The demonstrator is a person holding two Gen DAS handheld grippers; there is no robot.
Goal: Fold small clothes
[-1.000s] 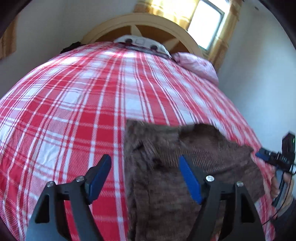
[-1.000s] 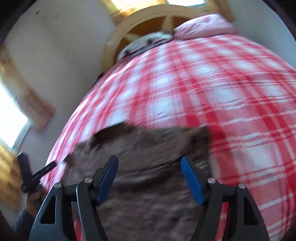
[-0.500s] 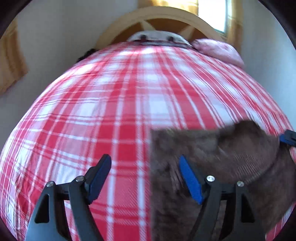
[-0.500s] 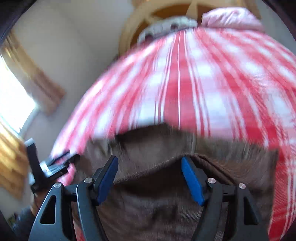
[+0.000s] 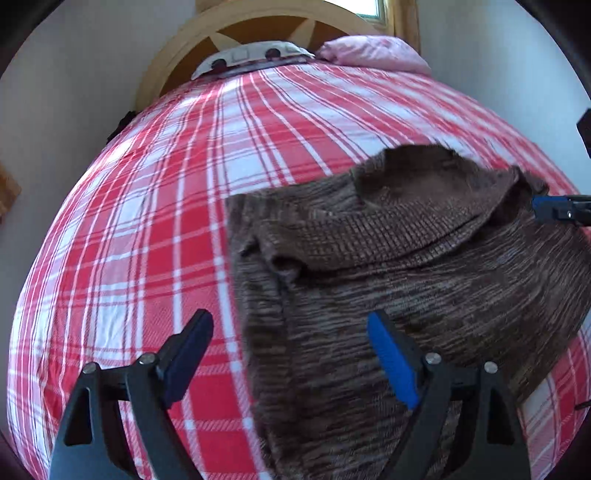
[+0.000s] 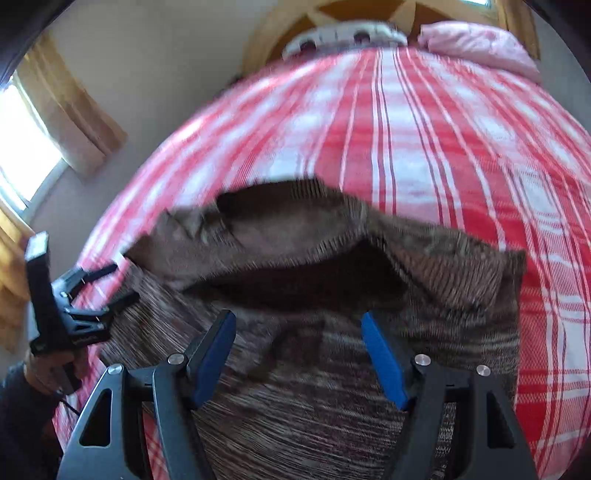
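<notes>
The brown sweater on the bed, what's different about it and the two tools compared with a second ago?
The brown sweater now lies spread wider on the plaid bedspread, its top part folded down in a band. The left tool is opening, straddling the sweater's left edge without pinching it. The right tool hangs open above the knit, gripping nothing. The pink pillow and headboard are unchanged.

sweater: brown, streaked knit | bedspread: red-white plaid | pillow: pink

Both tongs, left & right: black plastic frames w/ silver screws, blue pads. Dark sleeve at the wrist.
</notes>
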